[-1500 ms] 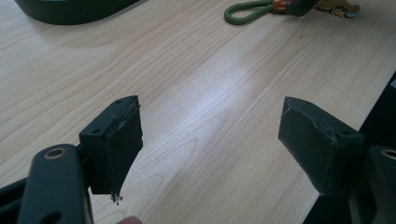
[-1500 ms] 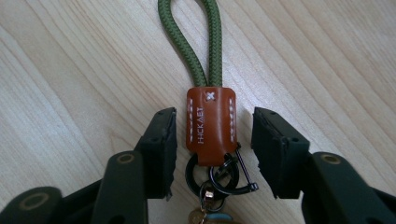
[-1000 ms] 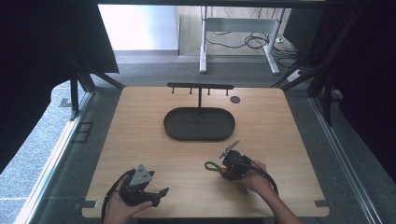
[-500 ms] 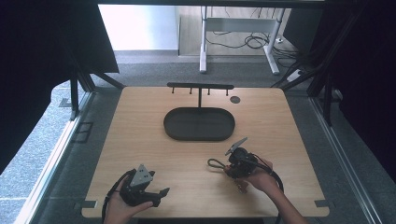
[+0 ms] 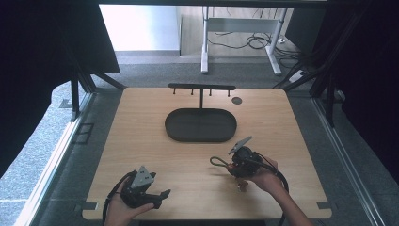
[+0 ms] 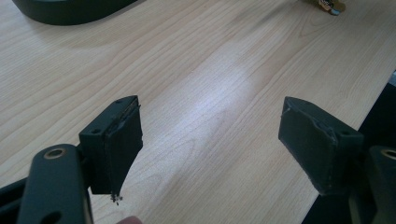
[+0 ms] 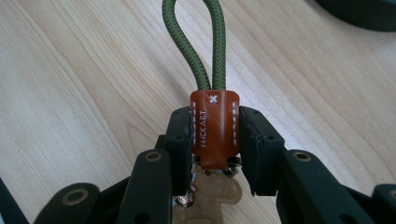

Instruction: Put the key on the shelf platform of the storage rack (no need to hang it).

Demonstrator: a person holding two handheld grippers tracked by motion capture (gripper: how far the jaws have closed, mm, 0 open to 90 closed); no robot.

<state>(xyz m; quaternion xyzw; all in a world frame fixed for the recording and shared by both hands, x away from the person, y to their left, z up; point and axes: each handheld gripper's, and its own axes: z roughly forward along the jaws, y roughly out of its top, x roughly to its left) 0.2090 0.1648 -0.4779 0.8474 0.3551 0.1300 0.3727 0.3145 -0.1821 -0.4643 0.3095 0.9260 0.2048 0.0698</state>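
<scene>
Since a second ago the right gripper (image 5: 234, 165) has shifted toward the near right part of the table (image 5: 141, 136) and lifted a little, carrying its load with it, while the left gripper (image 5: 157, 195) has kept its place at the near left edge. In the right gripper view the jaws are pinching a brown leather tab (image 7: 215, 128) with white stitching; a green cord loop (image 7: 196, 42) rises out of the tab's top, away from the jaws, and a tan leather charm (image 7: 210, 196) with small metal rings hangs below it between the jaws. From above, the cord loop sticks out to the left of the right gripper, over the bare wood, near the front of the dark oval tray (image 5: 179, 134) but apart from it. Left gripper jaws stand spread wide with only tabletop between them. A black rack with pegs (image 5: 202, 87) stands behind the tray.
</scene>
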